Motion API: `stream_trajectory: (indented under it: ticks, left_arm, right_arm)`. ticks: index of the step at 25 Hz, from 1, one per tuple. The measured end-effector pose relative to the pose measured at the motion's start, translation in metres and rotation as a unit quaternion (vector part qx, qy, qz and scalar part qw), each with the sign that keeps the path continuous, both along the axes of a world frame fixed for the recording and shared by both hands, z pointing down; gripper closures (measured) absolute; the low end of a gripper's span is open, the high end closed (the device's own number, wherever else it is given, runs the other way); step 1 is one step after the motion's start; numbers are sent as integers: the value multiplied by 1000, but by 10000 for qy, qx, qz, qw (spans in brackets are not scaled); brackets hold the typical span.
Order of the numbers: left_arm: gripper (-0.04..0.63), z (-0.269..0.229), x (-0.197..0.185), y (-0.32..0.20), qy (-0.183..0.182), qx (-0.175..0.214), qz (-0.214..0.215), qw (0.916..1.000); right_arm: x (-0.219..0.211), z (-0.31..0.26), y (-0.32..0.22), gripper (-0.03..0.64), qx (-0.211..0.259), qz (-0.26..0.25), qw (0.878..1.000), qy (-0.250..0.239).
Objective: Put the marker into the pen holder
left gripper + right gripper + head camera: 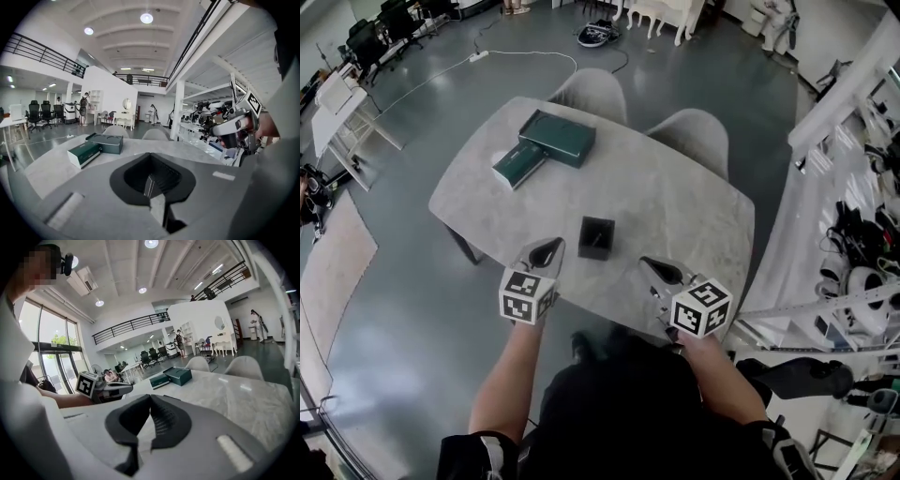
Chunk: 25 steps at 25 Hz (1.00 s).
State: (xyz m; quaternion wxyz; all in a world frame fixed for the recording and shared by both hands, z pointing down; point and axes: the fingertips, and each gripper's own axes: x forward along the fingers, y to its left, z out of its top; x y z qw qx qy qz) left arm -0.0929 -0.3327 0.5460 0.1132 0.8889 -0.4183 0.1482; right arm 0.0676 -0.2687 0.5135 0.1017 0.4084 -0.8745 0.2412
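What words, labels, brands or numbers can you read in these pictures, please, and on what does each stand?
No text can be read.
The cubes on the left gripper and right gripper: black-and-white square patterns only, no letters.
On the dark green box and the white-edged green box: any print is too small to read.
The pen holder: plain black, no label visible.

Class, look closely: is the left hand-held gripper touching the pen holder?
Apart. The head view shows a strip of bare table between the left hand-held gripper and the pen holder.
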Motion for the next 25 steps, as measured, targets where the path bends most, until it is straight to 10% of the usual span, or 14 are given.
stream_trajectory:
  ticks: [9,25]
  left_arm:
    - [586,-41,-20,65,199,224,-481,9984]
    - [584,-98,57,170,356,374,-1137,9922]
  right_arm:
    - [1,-30,37,614,400,-259,9988,-131]
    - [75,-81,121,614,1021,-907,9878,-742]
